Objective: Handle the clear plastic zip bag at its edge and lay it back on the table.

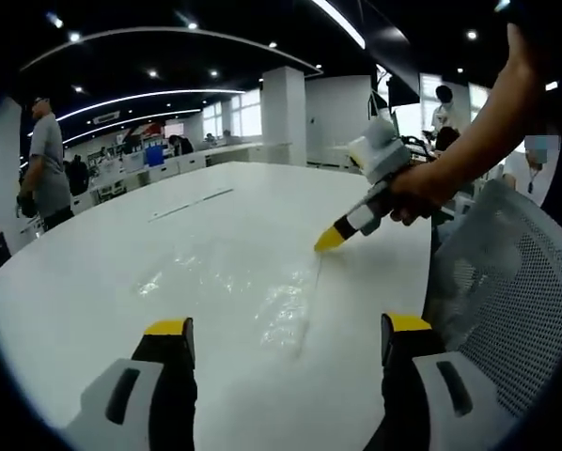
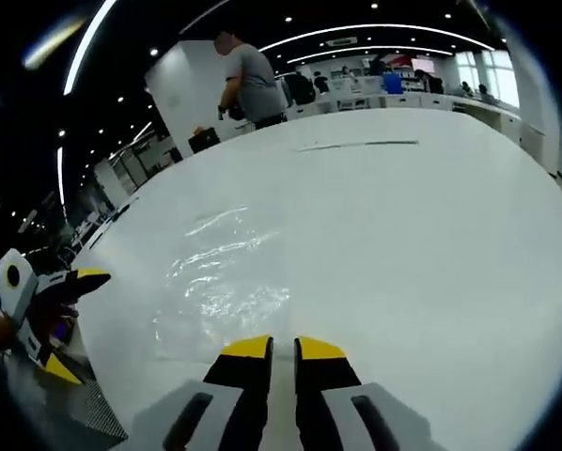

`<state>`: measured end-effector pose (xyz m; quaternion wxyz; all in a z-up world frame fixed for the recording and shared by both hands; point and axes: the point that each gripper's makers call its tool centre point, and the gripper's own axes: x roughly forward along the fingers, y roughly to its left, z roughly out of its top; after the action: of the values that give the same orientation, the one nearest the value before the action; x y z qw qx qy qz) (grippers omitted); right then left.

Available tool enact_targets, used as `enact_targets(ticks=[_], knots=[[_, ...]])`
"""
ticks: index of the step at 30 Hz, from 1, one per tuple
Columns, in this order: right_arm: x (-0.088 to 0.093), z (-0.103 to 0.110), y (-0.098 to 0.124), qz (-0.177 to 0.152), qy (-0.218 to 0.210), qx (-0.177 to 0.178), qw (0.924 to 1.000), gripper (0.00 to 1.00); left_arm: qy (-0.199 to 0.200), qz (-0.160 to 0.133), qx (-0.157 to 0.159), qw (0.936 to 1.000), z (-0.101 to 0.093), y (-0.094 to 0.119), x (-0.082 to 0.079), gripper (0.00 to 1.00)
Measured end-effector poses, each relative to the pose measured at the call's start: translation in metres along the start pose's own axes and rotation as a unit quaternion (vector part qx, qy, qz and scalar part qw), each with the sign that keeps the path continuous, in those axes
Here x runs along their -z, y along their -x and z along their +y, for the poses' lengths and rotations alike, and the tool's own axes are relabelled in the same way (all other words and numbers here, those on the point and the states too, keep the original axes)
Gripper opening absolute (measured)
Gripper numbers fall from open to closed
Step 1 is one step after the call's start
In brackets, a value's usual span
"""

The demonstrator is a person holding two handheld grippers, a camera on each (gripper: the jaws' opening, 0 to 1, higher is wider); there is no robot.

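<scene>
Standing wide apart at the bottom of the left gripper view, the yellow-tipped jaws of the left gripper [image 1: 288,340] are released and hold nothing. Between and beyond them the clear plastic zip bag [image 1: 234,287] lies flat on the white table [image 1: 93,282], with its long axis running away from the jaws toward the far side. The right gripper [image 1: 329,241], held by a person's hand [image 1: 422,193], points its yellow tip down at the bag's far right edge. In the right gripper view its jaws [image 2: 283,349] are almost closed together over the bag's near edge [image 2: 220,291]; whether they pinch the plastic cannot be told. The left gripper [image 2: 74,282] shows at the left there. A mesh chair back [image 1: 507,291] stands beside the table.
</scene>
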<state>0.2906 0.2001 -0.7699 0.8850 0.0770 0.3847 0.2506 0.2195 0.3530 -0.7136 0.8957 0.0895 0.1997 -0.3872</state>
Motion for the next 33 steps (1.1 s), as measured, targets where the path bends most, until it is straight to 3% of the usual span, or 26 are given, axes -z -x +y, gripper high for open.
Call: enact_targets(ticks=[4, 8, 12, 18, 21, 23, 31, 33], knots=[[0.0, -0.001, -0.001, -0.002, -0.002, 0.001, 1.0, 0.07, 0.0, -0.001, -0.002, 1.0, 0.0, 0.0, -0.002, 0.81], [0.001, 0.008, -0.004, 0.013, -0.036, -0.023, 0.999, 0.0, 0.002, -0.001, -0.006, 1.0, 0.001, 0.001, -0.003, 0.8], [0.003, 0.015, -0.005, 0.017, -0.063, -0.044, 0.9969, 0.0, 0.002, 0.001, -0.008, 1.0, 0.002, 0.001, -0.002, 0.8], [0.005, 0.021, 0.0, 0.005, -0.056, -0.045, 0.9974, 0.0, 0.0, 0.009, -0.005, 0.9999, 0.001, 0.0, 0.001, 0.79], [0.007, 0.03, 0.003, 0.009, -0.082, -0.062, 0.9946, 0.0, 0.0, 0.009, -0.005, 1.0, 0.0, 0.0, 0.001, 0.79], [0.007, 0.03, 0.005, 0.006, -0.07, -0.06, 0.9957, 0.0, -0.001, 0.01, -0.004, 0.9999, -0.001, 0.0, 0.0, 0.78], [-0.003, 0.031, 0.013, -0.022, -0.102, -0.071, 0.992, 0.0, -0.021, 0.028, 0.003, 0.9994, 0.001, -0.001, 0.008, 0.7], [-0.002, 0.025, 0.013, -0.023, -0.072, -0.049, 0.9959, 0.0, -0.027, 0.033, 0.004, 0.9991, 0.002, -0.001, 0.011, 0.68]])
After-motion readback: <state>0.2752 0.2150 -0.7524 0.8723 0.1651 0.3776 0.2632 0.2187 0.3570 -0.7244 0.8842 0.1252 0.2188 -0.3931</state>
